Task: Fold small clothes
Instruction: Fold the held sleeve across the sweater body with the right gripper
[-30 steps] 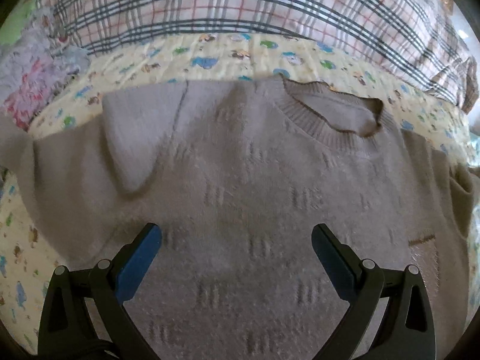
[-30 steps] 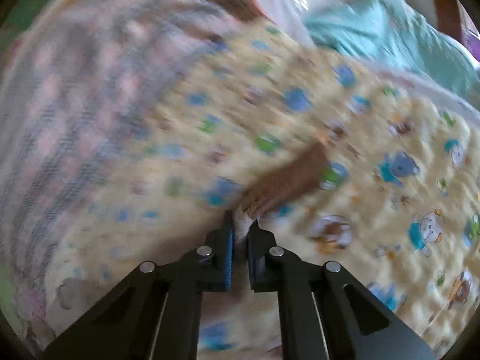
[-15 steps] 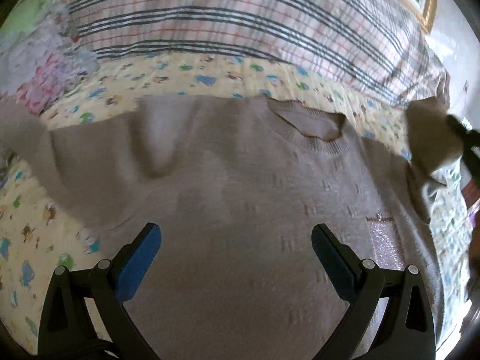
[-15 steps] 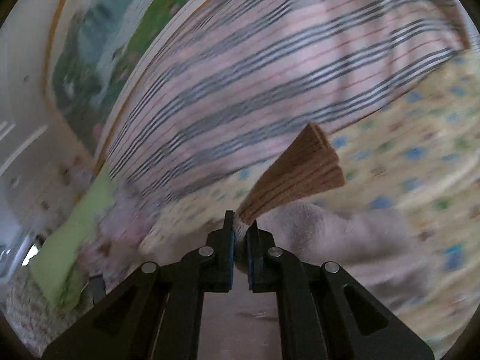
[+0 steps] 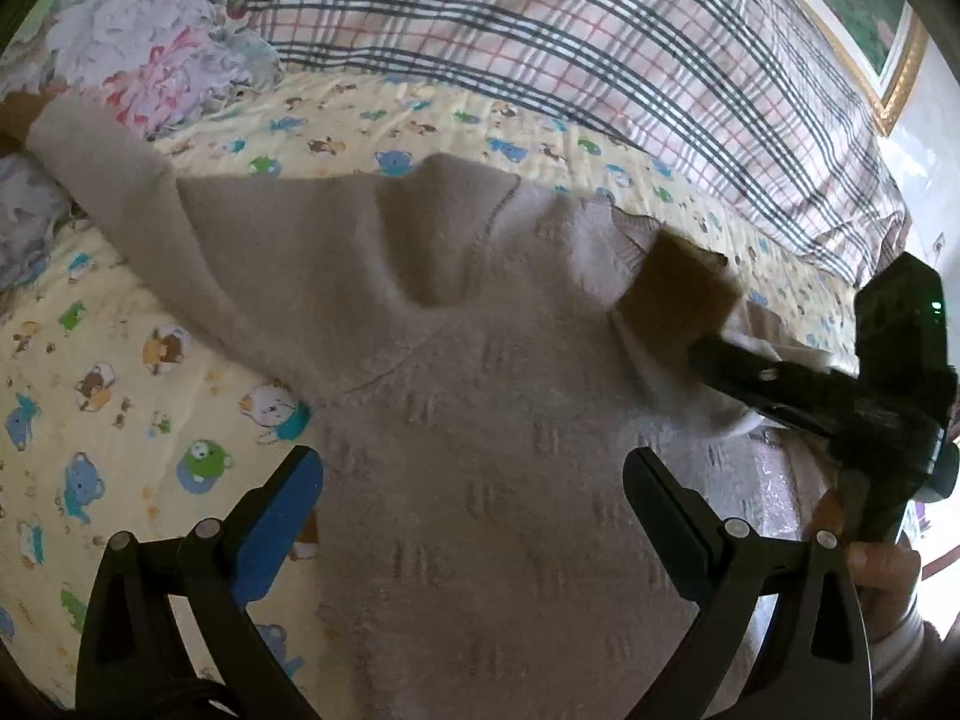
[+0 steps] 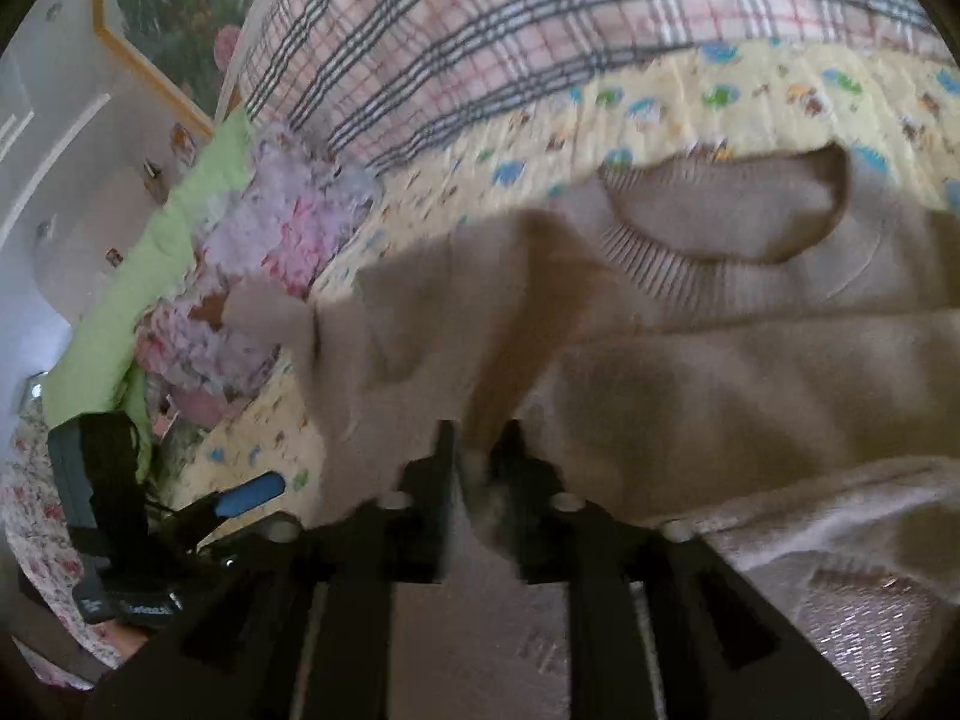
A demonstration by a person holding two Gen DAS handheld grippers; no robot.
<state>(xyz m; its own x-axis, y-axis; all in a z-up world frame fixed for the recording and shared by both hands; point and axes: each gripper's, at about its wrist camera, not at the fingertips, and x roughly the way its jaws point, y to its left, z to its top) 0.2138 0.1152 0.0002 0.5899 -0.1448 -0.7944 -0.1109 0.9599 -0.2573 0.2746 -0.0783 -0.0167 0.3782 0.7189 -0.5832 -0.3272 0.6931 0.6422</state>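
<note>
A small beige knit sweater [image 5: 468, 408] lies face up on a yellow cartoon-print quilt [image 5: 120, 372]. Its left sleeve [image 5: 120, 180] stretches out to the far left. My left gripper [image 5: 474, 498] is open and empty, low over the sweater's lower body. My right gripper [image 6: 477, 450] is shut on the right sleeve's cuff [image 5: 678, 294] and holds it over the chest, near the ribbed neckline [image 6: 720, 234]. The right gripper also shows in the left wrist view [image 5: 690, 348]. The folded-over sleeve [image 6: 690, 396] crosses the sweater body.
A plaid pink, white and navy blanket [image 5: 570, 42] lies along the far side. A pile of floral clothes [image 5: 150, 54] sits at the far left, beside a green cloth [image 6: 150, 252]. A framed picture [image 5: 864, 12] hangs on the wall.
My right gripper has carried the right sleeve's cuff from the sweater's right side inward over the chest. My left gripper has shifted left and stays open.
</note>
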